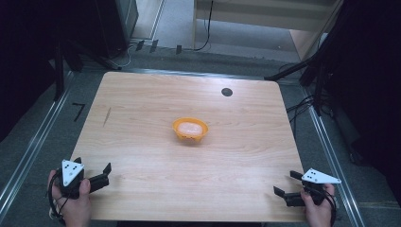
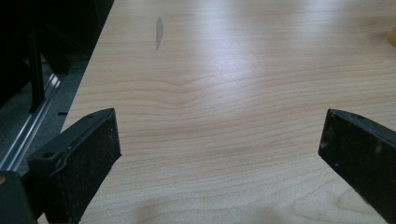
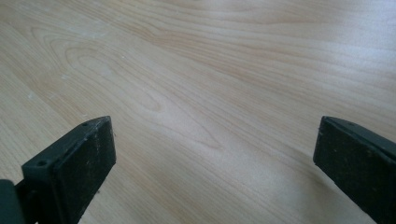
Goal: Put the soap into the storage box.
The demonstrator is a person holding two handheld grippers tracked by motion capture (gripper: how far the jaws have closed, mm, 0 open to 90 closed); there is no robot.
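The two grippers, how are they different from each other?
The left gripper sits at the table's near left corner; the right gripper sits at the near right corner. The left points right, towards the middle; the right points left. Both are open, empty, and far from the orange bowl.

Tables: 1, light wood top point(image 1: 142, 142), rounded corners.
Bowls: 1, orange plastic bowl point(image 1: 190, 129), mid-table.
Items in bowl: 1, pale pinkish lump point(image 1: 190, 126); can't tell what it is.
Grippers: 2. Left gripper point(image 1: 92, 165) at near-left corner, right gripper point(image 1: 289, 183) at near-right corner.
Jaws: 4 total, 2 black per gripper, each pair spread wide w/ bare wood between.
Hands: 2, 1 per gripper.
Grey 3-cornered plates: 2, 1 atop each gripper.
Black round dots on tabletop: 1, dot point(image 1: 227, 92) near far edge.
Dark streaks on wood: 1, streak point(image 1: 107, 116) on left side.
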